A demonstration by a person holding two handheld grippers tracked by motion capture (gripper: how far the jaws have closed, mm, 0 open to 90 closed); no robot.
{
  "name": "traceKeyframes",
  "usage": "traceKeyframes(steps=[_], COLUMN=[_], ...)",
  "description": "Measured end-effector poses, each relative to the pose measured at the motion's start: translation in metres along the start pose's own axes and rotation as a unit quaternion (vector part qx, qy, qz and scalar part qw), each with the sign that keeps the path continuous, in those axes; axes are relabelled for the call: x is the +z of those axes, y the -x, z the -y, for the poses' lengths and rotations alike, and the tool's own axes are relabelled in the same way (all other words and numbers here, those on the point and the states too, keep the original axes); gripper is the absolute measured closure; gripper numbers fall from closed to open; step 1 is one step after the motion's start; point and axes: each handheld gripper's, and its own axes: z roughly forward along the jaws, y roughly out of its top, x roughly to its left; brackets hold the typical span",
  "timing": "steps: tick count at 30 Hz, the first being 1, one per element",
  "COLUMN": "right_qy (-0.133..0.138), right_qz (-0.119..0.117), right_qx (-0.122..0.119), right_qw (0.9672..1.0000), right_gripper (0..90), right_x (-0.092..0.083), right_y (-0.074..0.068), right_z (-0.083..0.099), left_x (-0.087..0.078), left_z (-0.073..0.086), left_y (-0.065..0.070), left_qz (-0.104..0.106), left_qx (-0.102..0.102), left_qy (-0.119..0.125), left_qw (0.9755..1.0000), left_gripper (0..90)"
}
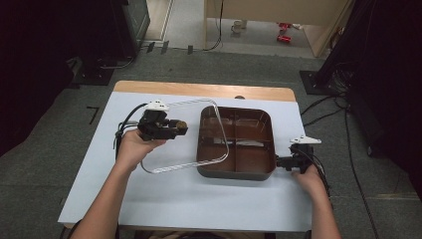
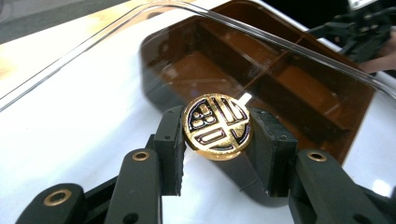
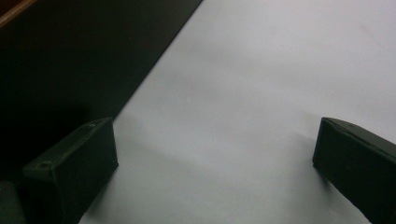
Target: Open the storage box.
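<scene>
the left gripper (image 1: 180, 128) sits over the left half of the table (image 1: 99, 199), its jaws clenched on the gold round knob (image 2: 217, 126) of the clear lid (image 1: 169, 162). gripping the knob is the one sure way to carry a lid this flat, so it hangs from that central point. the lid is tilted, its right edge overlapping the left part of the brown tray (image 1: 266, 149) while its left part is over the bare table toward the left edge. its long axis runs roughly from the near edge to the far edge, the knob pointing up and slightly right. the divided tray stands right of centre. the right gripper (image 1: 278, 162), at the tray's near right corner, has its jaws spread apart, grasping nothing, one beside the tray's wall, probably to steady it.
</scene>
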Motion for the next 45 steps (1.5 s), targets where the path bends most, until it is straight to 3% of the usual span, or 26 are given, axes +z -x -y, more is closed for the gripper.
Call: traceKeyframes(steps=[5, 13, 22, 27, 29, 33, 38, 45], right_qy=[0.001, 0.0, 0.0, 0.0, 0.0, 0.0, 0.0, 0.0], right_qz=[0.0, 0.0, 0.0, 0.0, 0.001, 0.001, 0.001, 0.001], right_qx=[0.0, -0.001, -0.001, -0.001, -0.001, -0.001, -0.001, -0.001], right_qw=[1.0, 1.0, 1.0, 1.0, 1.0, 1.0, 1.0, 1.0], right_gripper=[0.0, 0.0, 0.0, 0.0, 0.0, 0.0, 0.0, 0.0], right_x=[0.0, 0.0, 0.0, 0.0, 0.0, 0.0, 0.0, 0.0], right_y=[0.0, 0.0, 0.0, 0.0, 0.0, 0.0, 0.0, 0.0], right_z=[0.0, 0.0, 0.0, 0.0, 0.0, 0.0, 0.0, 0.0], left_x=[-0.009, -0.022, -0.032, -0.025, -0.017, -0.002, 0.009, 0.022], left_z=[0.009, 0.025, 0.047, 0.061, 0.064, 0.068, 0.071, 0.074], left_y=[-0.013, -0.041, -0.076, -0.094, -0.101, -0.11, -0.121, -0.126], left_qz=[-0.011, -0.033, -0.065, -0.091, -0.095, -0.102, -0.115, -0.131], left_qx=[-0.005, -0.033, -0.069, -0.079, -0.089, -0.091, -0.099, -0.088], left_qy=[0.004, 0.001, -0.001, -0.015, -0.022, -0.038, -0.038, -0.052], left_qw=[0.9999, 0.9989, 0.9955, 0.9926, 0.9912, 0.9899, 0.9877, 0.9861], left_gripper=[59.2, 59.2, 59.2, 59.3, 59.2, 59.2, 59.2, 59.2])
